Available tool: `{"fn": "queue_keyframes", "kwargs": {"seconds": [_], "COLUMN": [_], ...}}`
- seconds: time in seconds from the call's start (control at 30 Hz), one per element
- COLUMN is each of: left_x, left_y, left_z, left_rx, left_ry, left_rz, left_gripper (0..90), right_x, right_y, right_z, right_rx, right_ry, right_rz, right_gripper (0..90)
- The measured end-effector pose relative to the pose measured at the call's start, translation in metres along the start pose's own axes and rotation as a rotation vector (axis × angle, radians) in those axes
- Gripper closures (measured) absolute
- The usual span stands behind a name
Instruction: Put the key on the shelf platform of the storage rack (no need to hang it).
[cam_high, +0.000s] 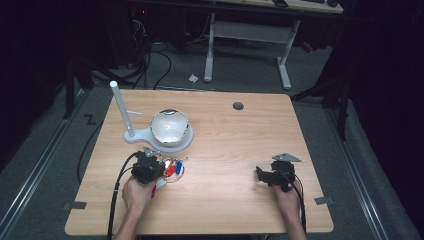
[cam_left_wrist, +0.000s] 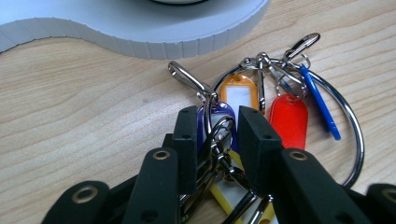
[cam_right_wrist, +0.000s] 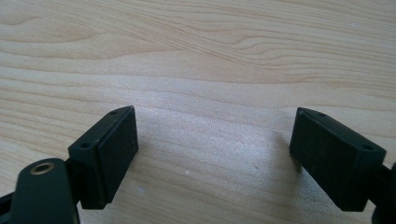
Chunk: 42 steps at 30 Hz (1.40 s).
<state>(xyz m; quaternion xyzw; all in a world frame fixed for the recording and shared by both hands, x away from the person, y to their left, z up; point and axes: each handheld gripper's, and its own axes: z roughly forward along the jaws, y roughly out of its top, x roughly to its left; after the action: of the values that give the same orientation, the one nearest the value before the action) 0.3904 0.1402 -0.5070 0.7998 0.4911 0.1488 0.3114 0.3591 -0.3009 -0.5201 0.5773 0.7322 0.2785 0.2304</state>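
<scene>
A bunch of key tags on a large metal ring (cam_left_wrist: 356, 135) lies on the wooden table, in front of the white stand. It carries orange (cam_left_wrist: 238, 93), red (cam_left_wrist: 289, 119), blue (cam_left_wrist: 320, 100), purple (cam_left_wrist: 223, 110) and yellow (cam_left_wrist: 229, 192) tags with metal clasps. My left gripper (cam_left_wrist: 217, 116) is shut on the purple tag and the clasps beside it. In the high view the left gripper (cam_high: 161, 167) meets the key bunch (cam_high: 175, 167) from the left. My right gripper (cam_high: 259, 172) rests on the table at the right, open, with bare wood between its jaws (cam_right_wrist: 215, 140).
A white stand (cam_high: 142, 135) with an upright post (cam_high: 121, 107) holds a shiny bowl (cam_high: 170, 127) just behind the keys; its base edge (cam_left_wrist: 140, 32) is close ahead of the left gripper. A cable hole (cam_high: 238, 106) sits at the table's far side.
</scene>
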Motion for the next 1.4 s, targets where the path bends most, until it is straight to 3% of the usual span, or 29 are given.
{"fn": "queue_keyframes", "kwargs": {"seconds": [0.03,0.07,0.2,0.3,0.57,0.8,1.07,1.4], "left_x": [0.0,0.004,0.003,0.002,0.006,0.006,0.009,0.013], "left_y": [0.0,0.002,0.001,0.0,0.005,0.011,0.019,0.031], "left_z": [0.0,-0.005,-0.008,-0.009,-0.03,-0.044,-0.063,-0.081], "left_rx": [0.0,-0.017,-0.013,-0.021,-0.106,-0.134,-0.195,-0.227], "left_ry": [0.0,-0.022,-0.015,-0.026,-0.069,-0.08,-0.132,-0.156], "left_rz": [0.0,-0.031,-0.01,-0.017,-0.052,-0.027,-0.053,-0.048], "left_gripper": [82.0,82.6,82.7,82.8,82.8,82.7,82.7,82.6], "right_x": [0.0,0.0,0.0,0.0,0.0,0.0,0.0,0.0], "right_y": [0.0,0.0,0.0,0.0,0.0,0.0,0.0,0.0], "right_z": [0.0,0.0,0.0,0.0,0.0,0.0,0.0,0.0], "right_rx": [0.0,0.0,0.0,0.0,0.0,0.0,0.0,0.0], "right_ry": [0.0,0.0,0.0,0.0,0.001,0.001,0.0,0.001], "right_rz": [0.0,0.0,0.0,0.0,0.0,0.0,0.0,-0.001], "right_gripper": [15.4,15.4,15.4,15.4,15.5,15.4,15.5,15.4]}}
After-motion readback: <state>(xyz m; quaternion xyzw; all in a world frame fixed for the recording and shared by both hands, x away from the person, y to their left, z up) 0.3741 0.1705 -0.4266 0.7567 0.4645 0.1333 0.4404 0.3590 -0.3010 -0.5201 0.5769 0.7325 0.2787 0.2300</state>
